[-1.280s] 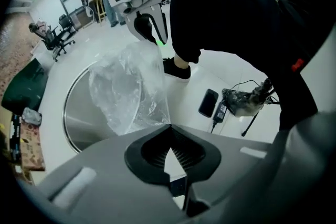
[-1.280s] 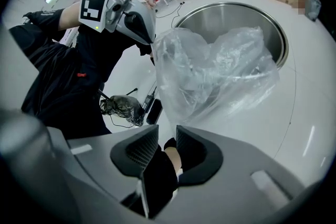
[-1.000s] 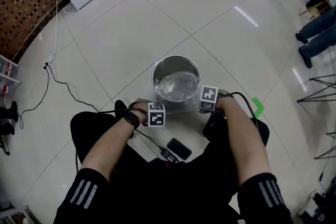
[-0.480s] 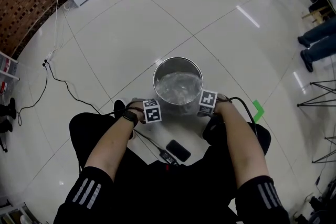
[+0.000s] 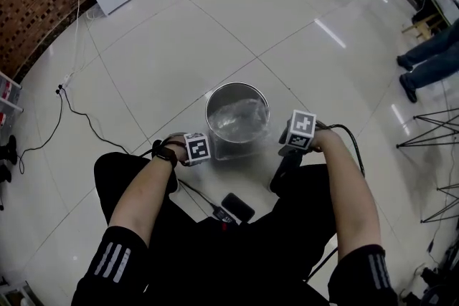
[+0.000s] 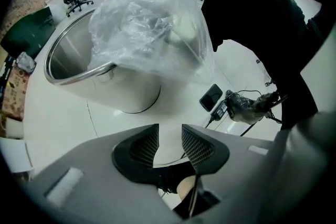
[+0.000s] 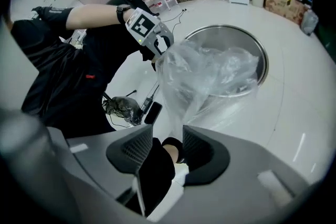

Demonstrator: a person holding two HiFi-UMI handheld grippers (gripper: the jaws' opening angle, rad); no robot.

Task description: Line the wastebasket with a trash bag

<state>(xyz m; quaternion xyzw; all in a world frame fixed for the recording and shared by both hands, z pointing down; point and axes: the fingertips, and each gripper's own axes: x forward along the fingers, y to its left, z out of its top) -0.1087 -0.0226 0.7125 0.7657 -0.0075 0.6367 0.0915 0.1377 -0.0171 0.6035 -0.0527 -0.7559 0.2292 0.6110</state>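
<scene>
The round, shiny metal wastebasket (image 5: 237, 84) stands upright on the glossy white tiled floor (image 5: 179, 32), just ahead of the seated person's knees. That puts it within easy reach of both hands. Inside it sits the clear, crinkled plastic trash bag (image 5: 238, 118). In the two gripper views its film billows above the near rim and hangs over that side, while the far rim shows bare metal, so the lining looks only partly done. The left gripper (image 6: 170, 131) hangs beside the basket's left wall, pointing down. Its jaws have just been opening and stand moderately apart, with only floor between them. The right gripper (image 7: 167, 126) is at the basket's right. Its jaws have also just been opening, and the bag's edge ends just above them, unpinched. Both probably let go in order to regrip another stretch of the bag's edge.
</scene>
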